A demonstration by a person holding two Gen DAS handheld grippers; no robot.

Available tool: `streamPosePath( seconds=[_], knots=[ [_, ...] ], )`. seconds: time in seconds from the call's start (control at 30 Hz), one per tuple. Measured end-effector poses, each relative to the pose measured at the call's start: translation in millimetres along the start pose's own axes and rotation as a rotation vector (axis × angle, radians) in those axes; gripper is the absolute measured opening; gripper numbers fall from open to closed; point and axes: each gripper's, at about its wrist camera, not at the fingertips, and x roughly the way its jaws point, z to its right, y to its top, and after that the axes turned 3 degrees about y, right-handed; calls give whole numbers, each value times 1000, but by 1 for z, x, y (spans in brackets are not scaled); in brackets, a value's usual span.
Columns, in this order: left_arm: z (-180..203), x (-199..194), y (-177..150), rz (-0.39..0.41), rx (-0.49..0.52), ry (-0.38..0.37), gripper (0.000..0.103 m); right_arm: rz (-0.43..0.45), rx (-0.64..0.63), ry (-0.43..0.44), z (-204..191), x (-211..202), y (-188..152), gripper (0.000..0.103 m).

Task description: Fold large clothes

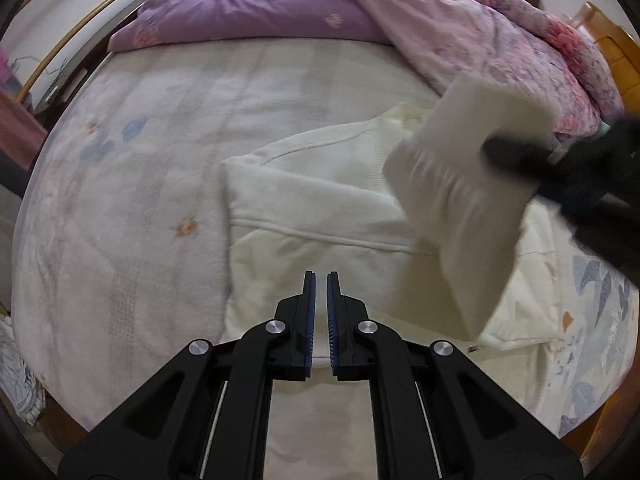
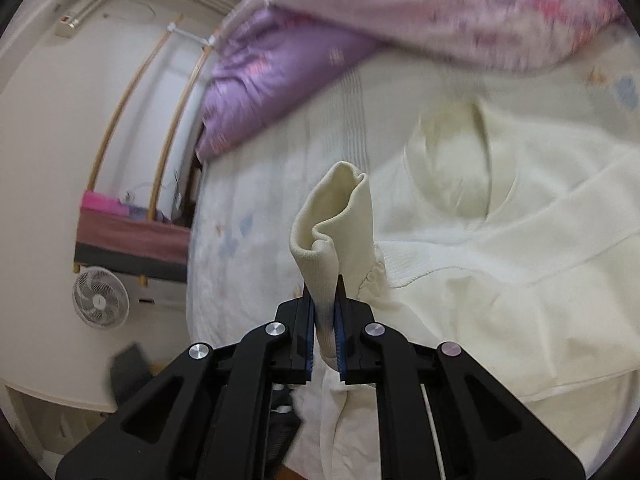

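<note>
A cream sweatshirt (image 1: pixel 320 208) lies spread on the bed, seen in both views (image 2: pixel 500 248). In the left wrist view my left gripper (image 1: pixel 321 276) hovers over its lower part, shut, with nothing between the blue pads. The right gripper (image 2: pixel 323 284) is shut on the ribbed cuff of a sleeve (image 2: pixel 336 216), which stands up out of the jaws. From the left wrist camera this same gripper (image 1: pixel 516 152) is a dark blur at the right, carrying the lifted sleeve (image 1: pixel 460 208) above the garment's body.
The pale flowered bed sheet (image 1: pixel 132 208) surrounds the garment. A purple quilt (image 1: pixel 248 12) and a pink floral quilt (image 1: pixel 500 40) are heaped at the far end. Wooden furniture (image 1: pixel 612 44) stands at the right. A white fan (image 2: pixel 100 302) and a low bench (image 2: pixel 132 240) stand beside the bed.
</note>
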Motion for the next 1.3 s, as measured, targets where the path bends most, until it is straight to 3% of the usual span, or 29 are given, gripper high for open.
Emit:
streamPosePath(
  seconds=[0.23,0.27,0.3,0.37,0.47,0.53,0.6,0.7,0.83,0.93,1.03,1.1,1.17,1.23,1.27,1.3],
  knots=[
    [-31,27,-20,-40,-77,5,7,-177,75,-28,36,75,-35,16],
    [-35,31,-22,-41,-88,4,7,-204,89,-18,40,81,-39,25],
    [-37,34,-22,-47,-99,0,7,-242,99,-18,43,87,-43,49],
    [-39,38,-24,-68,-111,0,7,-306,111,-52,47,94,-48,78],
    [-37,39,-24,-77,-120,5,11,-290,101,-53,48,83,-48,81],
    [-35,36,-22,-78,-126,5,22,-280,99,-78,51,68,-44,82],
    [-33,34,-20,-81,-144,-4,25,-261,106,-95,57,49,-37,85],
    [-30,35,-18,-94,-157,15,40,-213,122,-146,71,14,-27,86],
    [-26,43,-18,-139,-171,40,41,-133,133,-242,105,-29,-23,86],
    [-19,31,-17,-111,-147,61,41,-86,116,-348,138,-58,-24,84],
    [-8,26,-19,-92,-81,149,41,-65,118,-432,167,-77,-27,72],
    [-1,28,-19,-104,-50,205,41,-70,117,-457,183,-80,-30,42],
    [3,28,-20,-97,-38,214,41,-121,113,-506,201,-75,-35,35],
    [6,33,-22,-80,-58,140,41,-164,124,-492,221,-65,-44,33],
    [8,41,-24,-77,-67,95,41,-204,139,-511,233,-58,-50,27],
    [10,57,-28,-73,-76,33,41,-236,149,-560,243,-55,-55,13]
  ],
)
